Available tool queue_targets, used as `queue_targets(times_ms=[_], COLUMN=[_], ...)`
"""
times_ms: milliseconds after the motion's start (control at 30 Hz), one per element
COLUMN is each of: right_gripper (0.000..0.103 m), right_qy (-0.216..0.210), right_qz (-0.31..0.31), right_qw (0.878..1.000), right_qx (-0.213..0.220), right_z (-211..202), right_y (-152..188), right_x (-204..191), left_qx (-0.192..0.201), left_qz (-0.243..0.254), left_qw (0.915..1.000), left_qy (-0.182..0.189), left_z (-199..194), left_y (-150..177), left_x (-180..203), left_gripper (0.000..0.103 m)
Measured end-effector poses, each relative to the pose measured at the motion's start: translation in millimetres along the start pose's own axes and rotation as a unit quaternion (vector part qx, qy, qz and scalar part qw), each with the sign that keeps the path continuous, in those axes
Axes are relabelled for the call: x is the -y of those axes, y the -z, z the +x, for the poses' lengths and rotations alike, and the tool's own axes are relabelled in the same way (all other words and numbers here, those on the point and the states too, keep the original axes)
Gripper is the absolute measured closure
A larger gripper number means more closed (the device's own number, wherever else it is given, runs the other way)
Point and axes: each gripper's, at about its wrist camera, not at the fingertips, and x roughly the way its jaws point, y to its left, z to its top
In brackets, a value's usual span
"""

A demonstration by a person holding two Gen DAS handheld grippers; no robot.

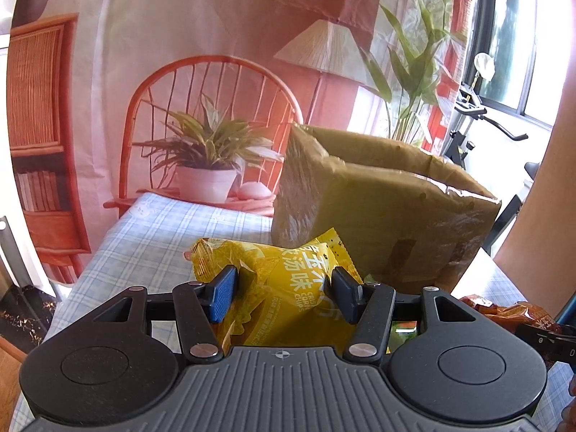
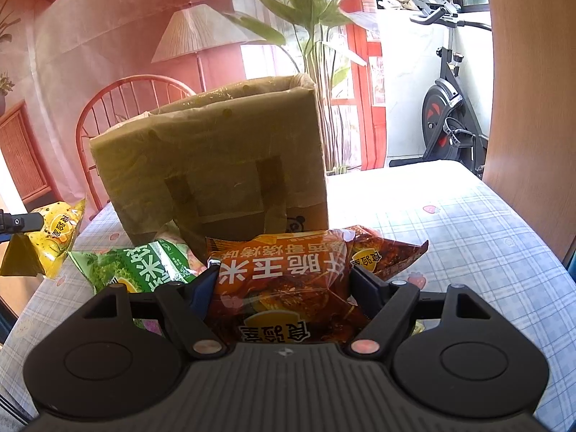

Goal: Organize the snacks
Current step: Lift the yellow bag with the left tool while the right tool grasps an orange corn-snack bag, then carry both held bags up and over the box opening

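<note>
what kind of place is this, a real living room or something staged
Probably a home room set up for recording. The chair, lamp and plants are printed on a wrinkled backdrop; a real exercise bike stands by the window, and a table with a checked cloth holds a cardboard box.

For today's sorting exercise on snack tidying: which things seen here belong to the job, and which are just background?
Job:
yellow chip bag in left gripper
orange chip bag in right gripper
green snack bag
cardboard box

Background:
exercise bike
checked tablecloth
printed room backdrop
</note>
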Motion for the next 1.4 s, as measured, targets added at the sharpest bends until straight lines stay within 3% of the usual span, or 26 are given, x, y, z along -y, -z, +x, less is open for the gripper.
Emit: queue_targets(times_ms=[367,467,533,600,700,800,867,933,1100,1300,1400], right_gripper=[0.024,0.024,0.024,0.024,0.024,0.024,0.024,0.024,0.024,0.024,0.024], right_qy=[-0.009,-0.015,-0.022,-0.024,-0.027,-0.029,-0.037,-0.040,-0.041,-0.044,-0.047], right_qz=[-0.015,-0.026,-0.035,-0.049,-0.060,-0.059,-0.065,-0.070,-0.054,-0.044,-0.043], right_qw=[0.999,0.998,0.997,0.996,0.994,0.995,0.994,0.994,0.996,0.997,0.997], right_qx=[0.041,0.056,0.066,0.078,0.088,0.079,0.074,0.068,0.052,0.044,0.045], right_z=[-3,-3,-3,-1,6,15,15,16,21,23,22], right_y=[-29,-43,-54,-65,-78,-79,-76,-70,-61,-56,-55], right_x=[-6,-9,-12,-15,-19,-23,-25,-25,-18,-16,-18], left_qx=[0.039,0.045,0.050,0.054,0.035,-0.017,-0.042,-0.055,-0.089,-0.153,-0.160], left_qz=[0.011,0.014,0.023,0.036,0.033,0.012,-0.008,-0.029,-0.052,-0.049,-0.048], left_qw=[0.9990,0.9983,0.9975,0.9965,0.9967,0.9972,0.9966,0.9963,0.9921,0.9838,0.9832], left_qy=[0.016,0.033,0.045,0.052,0.066,0.072,0.071,0.060,0.072,0.080,0.074], left_z=[-12,-11,-8,-3,21,46,53,54,44,50,55], left_y=[-30,-41,-49,-54,-48,-32,-20,-10,15,47,53], left_x=[10,18,27,37,43,31,14,-7,-54,-71,-69], left_gripper=[0.044,0.051,0.061,0.061,0.061,0.061,0.055,0.036,0.016,0.012,0.012])
